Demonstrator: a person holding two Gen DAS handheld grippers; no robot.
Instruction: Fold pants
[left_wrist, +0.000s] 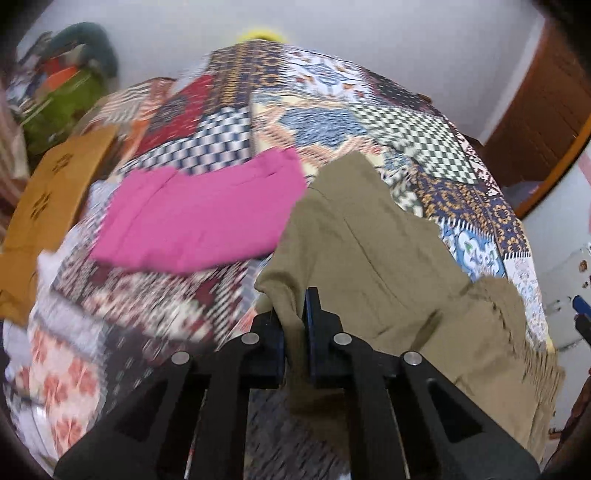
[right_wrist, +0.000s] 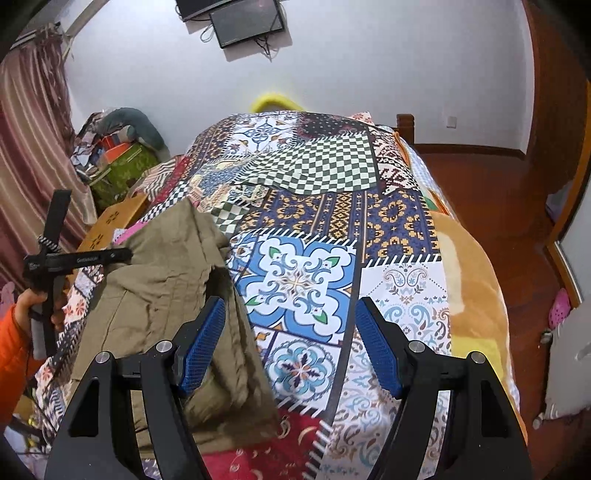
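Olive-khaki pants (left_wrist: 373, 258) lie crumpled on the patchwork bedspread (left_wrist: 332, 110). My left gripper (left_wrist: 295, 317) is shut on a pinched fold of the pants at their near left edge. In the right wrist view the same pants (right_wrist: 166, 295) lie at the left, partly folded over. My right gripper (right_wrist: 291, 343) is open and empty just above the bedspread (right_wrist: 306, 280), its left finger (right_wrist: 203, 347) over the pants' right edge. The left gripper tool (right_wrist: 70, 258) shows at the far left, held by a hand in an orange sleeve.
A folded pink garment (left_wrist: 195, 221) lies on the bed left of the pants. A tan stool (left_wrist: 48, 206) and a green bag pile (left_wrist: 62, 107) stand beside the bed's left side. Wooden floor (right_wrist: 524, 229) runs along the right side.
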